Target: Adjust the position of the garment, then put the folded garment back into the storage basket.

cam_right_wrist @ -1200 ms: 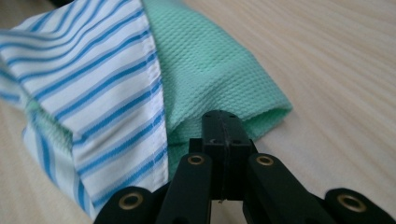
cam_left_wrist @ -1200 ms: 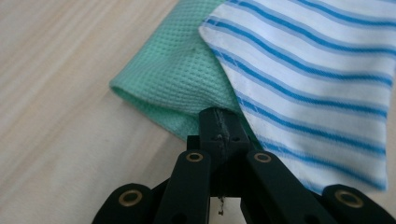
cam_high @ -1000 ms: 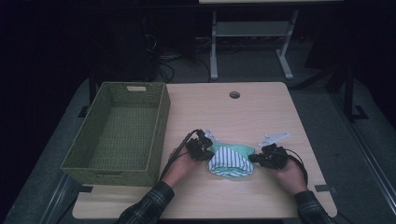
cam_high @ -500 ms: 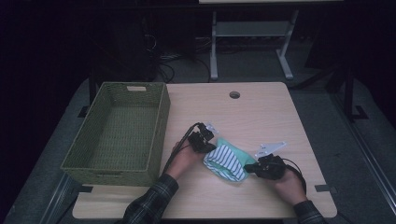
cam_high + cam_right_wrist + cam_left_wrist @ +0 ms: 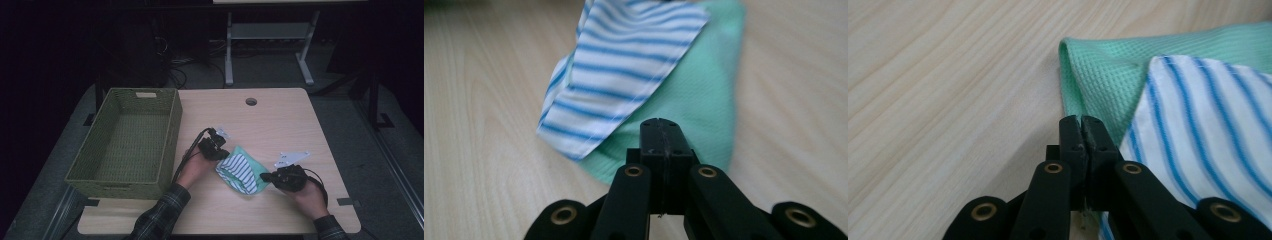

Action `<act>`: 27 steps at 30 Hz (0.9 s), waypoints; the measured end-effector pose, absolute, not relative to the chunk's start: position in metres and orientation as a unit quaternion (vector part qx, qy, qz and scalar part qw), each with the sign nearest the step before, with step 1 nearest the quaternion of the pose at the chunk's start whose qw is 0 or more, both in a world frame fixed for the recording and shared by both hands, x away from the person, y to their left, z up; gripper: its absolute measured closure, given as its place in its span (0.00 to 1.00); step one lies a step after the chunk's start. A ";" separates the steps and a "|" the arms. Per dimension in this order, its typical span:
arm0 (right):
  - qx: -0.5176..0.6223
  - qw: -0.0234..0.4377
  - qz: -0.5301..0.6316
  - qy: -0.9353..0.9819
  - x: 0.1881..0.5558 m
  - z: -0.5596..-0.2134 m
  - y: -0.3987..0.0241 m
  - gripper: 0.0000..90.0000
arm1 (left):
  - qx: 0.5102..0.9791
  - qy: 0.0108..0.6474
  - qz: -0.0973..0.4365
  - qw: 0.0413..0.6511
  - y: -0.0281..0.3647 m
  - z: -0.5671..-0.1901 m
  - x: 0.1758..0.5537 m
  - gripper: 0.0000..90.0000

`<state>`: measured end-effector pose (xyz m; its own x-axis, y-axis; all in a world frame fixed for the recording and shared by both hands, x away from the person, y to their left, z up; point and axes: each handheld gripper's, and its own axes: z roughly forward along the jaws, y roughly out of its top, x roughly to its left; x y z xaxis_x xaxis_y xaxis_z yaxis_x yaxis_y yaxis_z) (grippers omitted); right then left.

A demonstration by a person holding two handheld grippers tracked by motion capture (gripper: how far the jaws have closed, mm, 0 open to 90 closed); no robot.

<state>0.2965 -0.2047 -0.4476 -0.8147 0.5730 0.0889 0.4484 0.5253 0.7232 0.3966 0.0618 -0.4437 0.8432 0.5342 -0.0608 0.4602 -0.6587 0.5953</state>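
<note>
The cloth (image 5: 241, 171) lies near the table's (image 5: 280, 120) front edge, right of the basket (image 5: 125, 140), its long axis running from back-left to front-right. The left gripper (image 5: 220, 152) is clamped on its back-left corner, the right gripper (image 5: 266, 177) on its front-right edge. Folds hide the pinched fabric and the underside.

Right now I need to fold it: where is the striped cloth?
In the high view the striped cloth lies on the green cloth at the table's near middle, between the left gripper and right gripper.
</note>
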 end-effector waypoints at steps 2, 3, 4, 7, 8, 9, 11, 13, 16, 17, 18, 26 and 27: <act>0.298 0.088 0.394 0.865 0.299 -0.445 -0.208 1.00 | 0.906 0.275 0.058 0.315 0.065 -0.438 0.394 0.94; 0.300 0.092 0.394 0.864 0.301 -0.444 -0.209 1.00 | 0.906 0.275 0.057 0.318 0.067 -0.435 0.393 0.93; 0.303 0.095 0.393 0.863 0.303 -0.444 -0.210 1.00 | 0.907 0.271 0.057 0.317 0.069 -0.432 0.392 0.92; 0.310 0.106 0.395 0.858 0.313 -0.444 -0.215 1.00 | 0.903 0.277 0.046 0.325 0.073 -0.426 0.387 0.84; 0.316 0.107 0.395 0.856 0.316 -0.444 -0.216 1.00 | 0.904 0.274 0.047 0.324 0.074 -0.425 0.385 0.80; 0.320 0.109 0.396 0.854 0.319 -0.445 -0.217 1.00 | 0.907 0.271 0.049 0.320 0.075 -0.424 0.383 0.77; 0.326 0.112 0.392 0.853 0.325 -0.449 -0.220 1.00 | 0.908 0.270 0.048 0.317 0.077 -0.422 0.380 0.69; 0.336 0.108 0.387 0.852 0.331 -0.455 -0.221 1.00 | 0.906 0.271 0.042 0.322 0.080 -0.421 0.377 0.65; 0.343 0.097 0.379 0.854 0.337 -0.462 -0.220 1.00 | 0.905 0.273 0.035 0.326 0.085 -0.418 0.372 0.59; 0.343 0.094 0.375 0.856 0.338 -0.465 -0.219 1.00 | 0.906 0.270 0.035 0.325 0.087 -0.416 0.370 0.58; 0.342 0.091 0.372 0.858 0.337 -0.466 -0.217 1.00 | 0.902 0.274 0.033 0.332 0.088 -0.416 0.367 0.56; 0.321 0.074 0.366 0.870 0.326 -0.469 -0.204 0.99 | 0.916 0.243 0.019 0.320 0.082 -0.411 0.350 0.46; 0.318 0.073 0.365 0.872 0.325 -0.469 -0.203 0.99 | 0.915 0.243 0.016 0.322 0.081 -0.411 0.347 0.45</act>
<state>0.3249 -0.2029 -0.4687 -0.7873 0.6075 0.1055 0.5012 0.5308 0.6834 0.3471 0.0806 -0.4108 0.8810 0.4558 -0.1269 0.4348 -0.6743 0.5968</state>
